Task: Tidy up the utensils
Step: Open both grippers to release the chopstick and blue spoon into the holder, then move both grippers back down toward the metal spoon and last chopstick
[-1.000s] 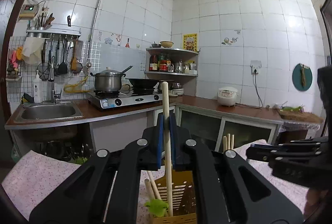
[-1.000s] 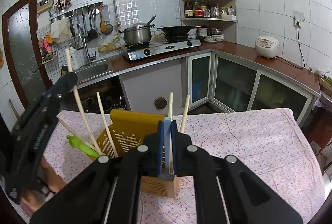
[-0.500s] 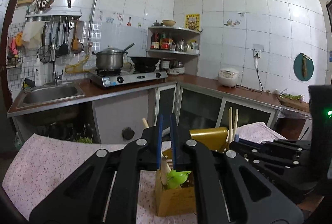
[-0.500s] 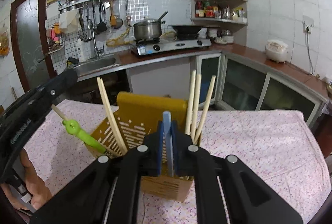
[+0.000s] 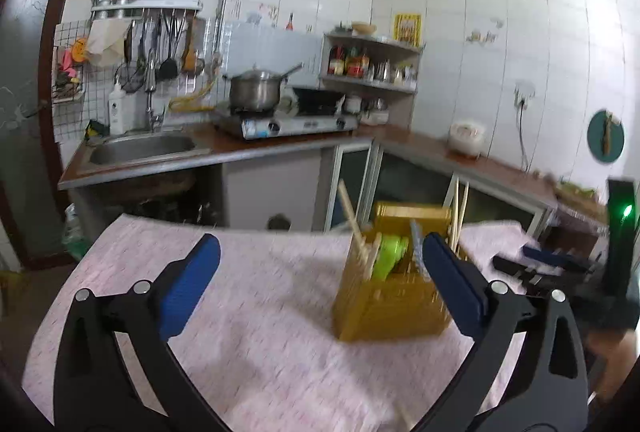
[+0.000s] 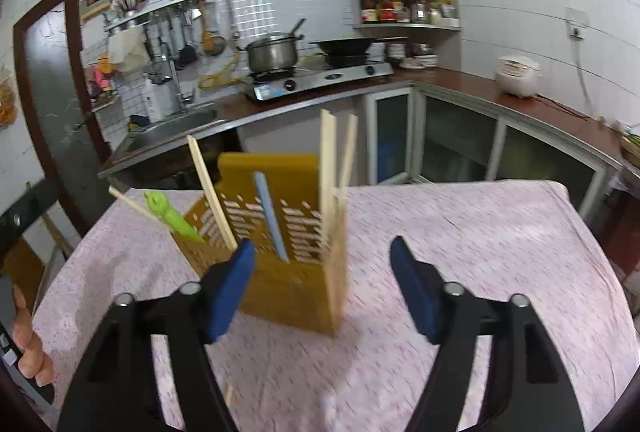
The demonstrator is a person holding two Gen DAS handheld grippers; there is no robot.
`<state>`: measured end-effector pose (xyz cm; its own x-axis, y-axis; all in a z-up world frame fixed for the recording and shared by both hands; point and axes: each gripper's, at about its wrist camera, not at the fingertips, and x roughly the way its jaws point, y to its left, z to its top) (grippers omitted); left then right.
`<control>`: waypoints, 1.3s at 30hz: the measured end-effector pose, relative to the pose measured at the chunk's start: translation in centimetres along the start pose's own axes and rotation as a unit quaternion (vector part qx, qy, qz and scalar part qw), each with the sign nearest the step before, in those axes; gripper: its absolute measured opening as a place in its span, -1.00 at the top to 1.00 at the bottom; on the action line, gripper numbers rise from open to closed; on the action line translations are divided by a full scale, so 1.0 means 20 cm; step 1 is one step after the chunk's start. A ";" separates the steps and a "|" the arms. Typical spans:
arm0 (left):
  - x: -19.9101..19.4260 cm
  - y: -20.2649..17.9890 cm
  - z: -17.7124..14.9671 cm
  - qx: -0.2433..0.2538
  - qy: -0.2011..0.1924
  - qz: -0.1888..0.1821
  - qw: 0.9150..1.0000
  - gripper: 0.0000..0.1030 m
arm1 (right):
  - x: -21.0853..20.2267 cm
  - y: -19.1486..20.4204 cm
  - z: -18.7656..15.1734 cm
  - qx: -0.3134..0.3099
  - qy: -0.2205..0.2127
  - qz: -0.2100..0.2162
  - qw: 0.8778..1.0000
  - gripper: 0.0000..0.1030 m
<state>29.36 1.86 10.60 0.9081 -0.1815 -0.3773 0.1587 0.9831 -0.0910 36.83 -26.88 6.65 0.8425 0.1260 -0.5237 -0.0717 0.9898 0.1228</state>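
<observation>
Jaws of both grippers opening, empty; utensil holder stands just beyond them.

Black left tool, blue pads, silver screws

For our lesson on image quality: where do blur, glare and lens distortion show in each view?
Left wrist view: the yellow utensil holder is motion-smeared and the wall tiles bow outward. Right wrist view: the holder is sharper, the chopsticks slightly smeared, with glare spots on the wall tiles.

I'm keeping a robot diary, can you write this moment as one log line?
left gripper: jaws opening, empty | right gripper: jaws opening, empty | yellow holder: upright on table, holding chopsticks, green utensil
</observation>
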 end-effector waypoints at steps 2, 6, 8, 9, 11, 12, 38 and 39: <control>-0.03 0.00 -0.06 0.014 0.031 0.001 0.999 -0.90 | -0.05 -0.01 -0.04 0.004 0.005 -0.014 1.000 -0.56; -0.08 0.00 -0.19 0.025 0.079 -0.011 0.996 -0.90 | -0.12 -0.01 -0.14 0.004 0.020 -0.029 0.999 -0.64; -0.10 0.00 -0.26 0.026 0.103 -0.018 0.994 -0.90 | -0.14 -0.01 -0.20 -0.002 0.031 -0.039 0.999 -0.64; -0.11 -0.01 -0.29 0.026 0.112 -0.019 0.993 -0.90 | -0.14 -0.02 -0.23 -0.001 0.038 -0.043 0.998 -0.64; -0.11 -0.02 -0.37 0.024 0.134 -0.020 0.991 -0.90 | -0.15 -0.05 -0.29 0.008 0.050 -0.045 0.998 -0.64; -0.11 -0.02 -0.39 0.022 0.142 -0.020 0.989 -0.90 | -0.15 -0.06 -0.32 0.013 0.056 -0.046 0.997 -0.64; 0.09 -0.27 -0.88 0.073 0.292 -0.046 0.953 0.26 | -0.09 -0.11 -0.66 0.029 0.130 -0.073 0.988 -0.64; 0.10 -0.28 -0.88 0.075 0.294 -0.041 0.952 0.30 | -0.08 -0.10 -0.66 0.027 0.130 -0.073 0.988 -0.64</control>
<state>23.49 -4.38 -5.97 0.5232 -0.1953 -0.8295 0.3132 0.9493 -0.0260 28.54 -28.23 -3.78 0.6749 0.0021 -0.7379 0.0754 0.9946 0.0718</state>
